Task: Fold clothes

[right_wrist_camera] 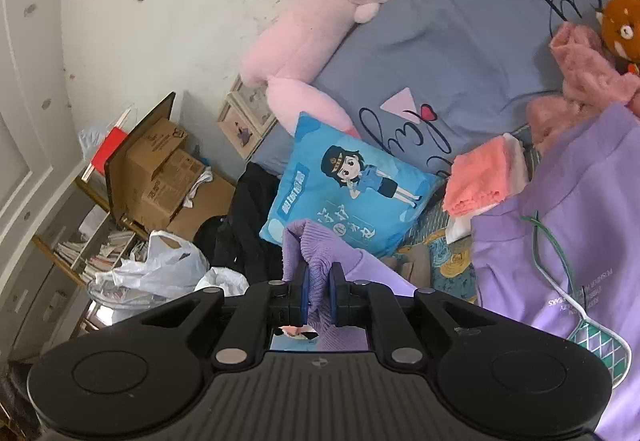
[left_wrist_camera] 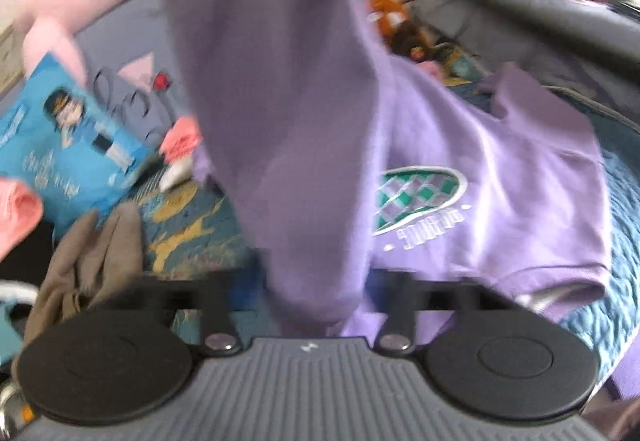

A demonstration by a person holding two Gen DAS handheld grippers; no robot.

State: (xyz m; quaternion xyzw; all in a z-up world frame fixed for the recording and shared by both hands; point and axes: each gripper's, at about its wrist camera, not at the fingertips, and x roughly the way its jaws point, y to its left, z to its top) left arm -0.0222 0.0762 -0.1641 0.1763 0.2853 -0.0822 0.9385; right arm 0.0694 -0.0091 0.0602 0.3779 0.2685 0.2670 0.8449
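Observation:
A purple sweatshirt (left_wrist_camera: 500, 177) with a green checkered emblem lies spread on the bed; it also shows at the right of the right wrist view (right_wrist_camera: 568, 225). My right gripper (right_wrist_camera: 319, 295) is shut on its ribbed cuff (right_wrist_camera: 308, 245), which it holds up above the bed edge. In the left wrist view a purple sleeve (left_wrist_camera: 280, 101) hangs down across the middle and drops between the fingers of my left gripper (left_wrist_camera: 308, 301). The cloth and motion blur hide its fingertips.
A blue cartoon cushion (right_wrist_camera: 344, 181), a folded coral towel (right_wrist_camera: 480, 181), pink plush toys (right_wrist_camera: 328, 9) and a grey duvet (right_wrist_camera: 460, 41) lie on the bed. Brown cloth (left_wrist_camera: 88, 261) lies near the left gripper. Cardboard boxes (right_wrist_camera: 156, 177), plastic bags and a shelf stand beside the bed.

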